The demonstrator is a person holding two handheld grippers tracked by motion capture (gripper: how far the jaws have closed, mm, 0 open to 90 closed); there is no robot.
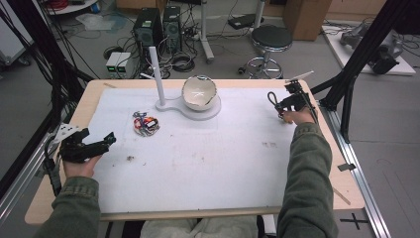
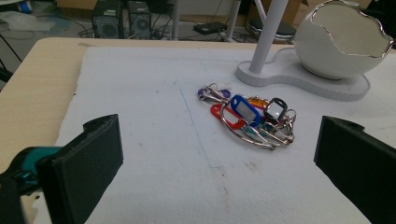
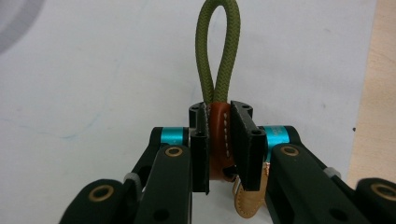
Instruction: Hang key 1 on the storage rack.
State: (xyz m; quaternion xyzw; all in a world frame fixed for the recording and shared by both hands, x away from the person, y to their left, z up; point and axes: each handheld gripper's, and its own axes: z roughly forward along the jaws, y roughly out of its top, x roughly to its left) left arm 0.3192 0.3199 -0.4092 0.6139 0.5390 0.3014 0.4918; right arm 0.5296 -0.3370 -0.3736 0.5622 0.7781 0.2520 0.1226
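Currently right gripper (image 3: 219, 140) is pinching the leather-tabbed cord loop (image 3: 218, 60), stand post (image 1: 157, 74) lying well left; left gripper (image 2: 215, 163) is idling spread.

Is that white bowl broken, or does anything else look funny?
The white bowl on its stand has a jagged rim, like a cracked eggshell; it may be made that way. Small dark specks dot the white mat. Nothing is spilled or tipped.

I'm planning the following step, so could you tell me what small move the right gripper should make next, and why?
Probably carry it toward the white post. The right gripper is shut on the brown leather wrap of the olive-green cord loop, which stands free above the jaws, ready to hang.
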